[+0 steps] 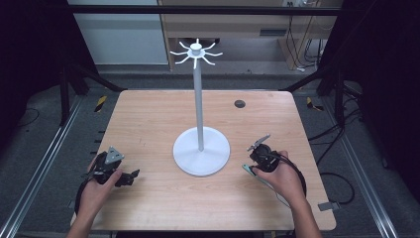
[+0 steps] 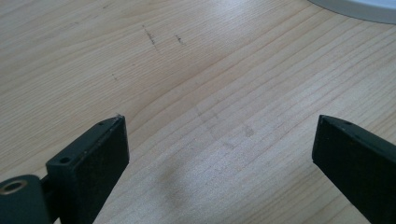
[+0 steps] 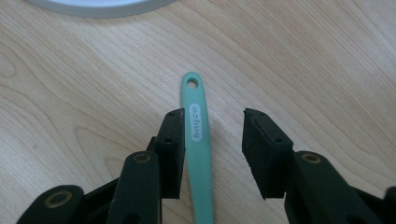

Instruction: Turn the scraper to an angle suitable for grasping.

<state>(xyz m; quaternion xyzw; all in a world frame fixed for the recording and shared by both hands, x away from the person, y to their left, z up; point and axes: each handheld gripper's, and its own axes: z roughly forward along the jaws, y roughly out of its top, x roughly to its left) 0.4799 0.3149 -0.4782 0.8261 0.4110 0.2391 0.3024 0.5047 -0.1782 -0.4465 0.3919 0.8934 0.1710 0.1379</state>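
A white hook stand (image 1: 199, 104) with a round base (image 1: 201, 150) rises from the middle of the wooden table (image 1: 148, 119). A teal handle with a hole at its tip (image 3: 195, 121) lies flat on the wood; in the high view its end (image 1: 246, 168) pokes out by the right hand. My right gripper (image 3: 212, 140) is open around that handle, the left jaw against its side and the right jaw apart from it. My left gripper (image 2: 219, 140) is open low over bare wood; in the high view it (image 1: 130, 176) sits at the front left.
The stand's base edge (image 3: 100, 7) lies just beyond the teal handle, and its rim (image 2: 359, 9) shows at the top right of the left gripper view. A dark round hole (image 1: 239, 103) marks the far right of the table. Cables (image 1: 341, 181) trail off the right side.
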